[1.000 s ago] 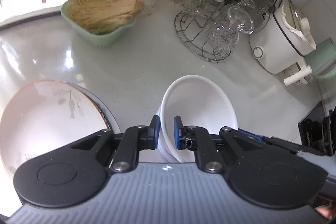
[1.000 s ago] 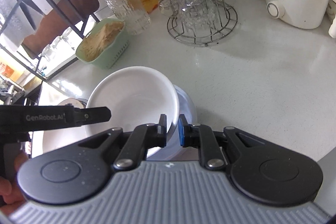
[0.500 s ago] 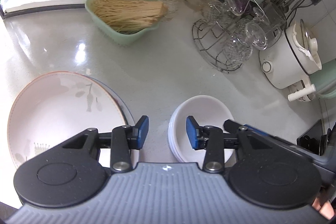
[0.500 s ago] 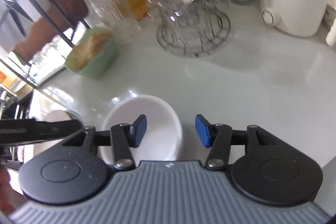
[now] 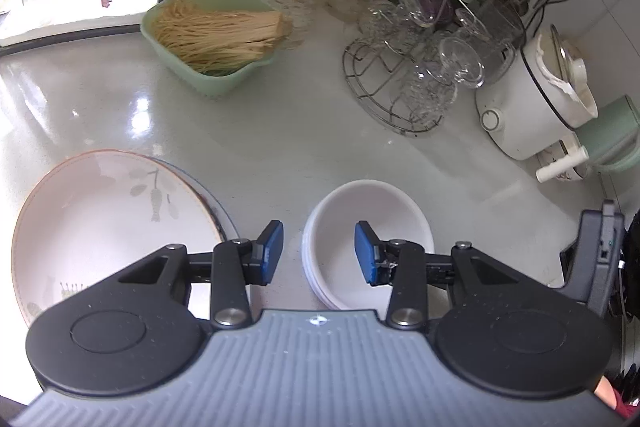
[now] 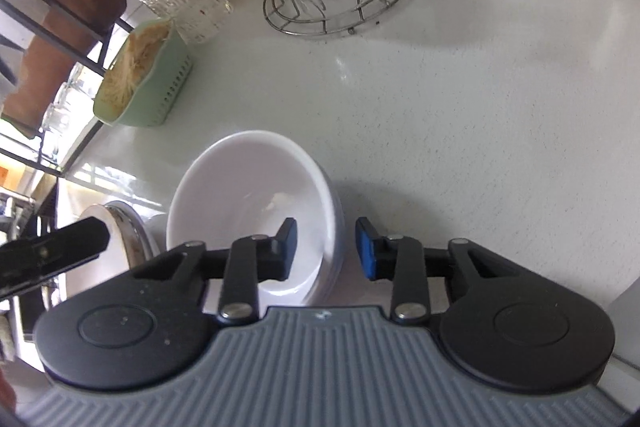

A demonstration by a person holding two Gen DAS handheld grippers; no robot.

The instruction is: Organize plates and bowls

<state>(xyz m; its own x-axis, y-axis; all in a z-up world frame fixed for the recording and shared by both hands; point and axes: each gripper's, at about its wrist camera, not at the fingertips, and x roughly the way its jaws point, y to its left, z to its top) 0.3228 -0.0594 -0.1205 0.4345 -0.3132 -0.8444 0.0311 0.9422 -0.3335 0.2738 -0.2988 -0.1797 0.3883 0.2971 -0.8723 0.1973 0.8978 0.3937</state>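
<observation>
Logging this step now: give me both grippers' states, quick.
Left gripper: open, holding nothing, above the stacked white bowls.
Right gripper: open, holding nothing, its fingers either side of the bowls' rim.

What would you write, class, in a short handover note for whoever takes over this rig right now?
Left hand-held gripper: open, holding nothing, above the near left rim of the white bowl stack.
Right hand-held gripper: open, holding nothing, its fingers on either side of the stack's right rim.
Things: bowls nested on the counter; the flower-patterned plate lies on top of another plate to their left.
Done: bowls stacked, plates stacked.
Left: nothing loose shows; check out of view for more dishes, and decide whether the stacks need moving.
</observation>
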